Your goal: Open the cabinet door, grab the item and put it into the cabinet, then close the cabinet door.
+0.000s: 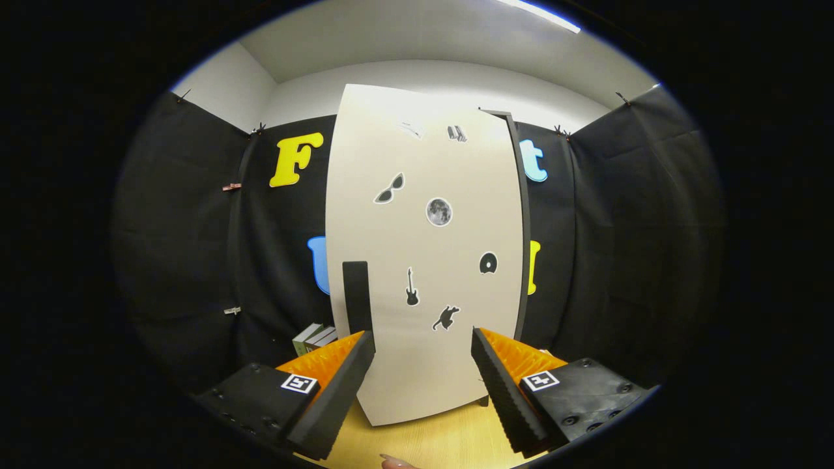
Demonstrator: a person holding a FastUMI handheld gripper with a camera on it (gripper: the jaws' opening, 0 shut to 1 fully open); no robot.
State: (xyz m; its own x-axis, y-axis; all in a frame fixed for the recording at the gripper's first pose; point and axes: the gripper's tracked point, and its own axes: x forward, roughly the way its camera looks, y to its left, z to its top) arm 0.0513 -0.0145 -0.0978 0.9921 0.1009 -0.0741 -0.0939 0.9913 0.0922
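The cabinet (521, 215) stands on the bench (449, 436) in the middle of the frame. Its white door (423, 163), dotted with stickers, faces the camera and seems to lie flat against the front. Whether it is fully latched, I cannot tell. The black handle (356, 293) runs upright along the door's left edge, just above the left finger's tip. The tongs (422, 333) are open, the fingers spread wide with nothing between them but the door's lower face beyond.

In the lower left of the frame, a few small boxes or books (315, 338) stand beside the cabinet, behind the left finger. They may be the item, but that is a guess.

A shut door with empty tongs fits two stages: the door waiting to be pulled, or the door pushed to again with the item inside.

In either case the handle is what matters. It is narrow and sits off to the left, so the tongs should be centred on it and both pads closed squarely. Any swing should follow the arc about the right-hand hinge side.

A fingertip (396, 463) shows at the bottom centre.
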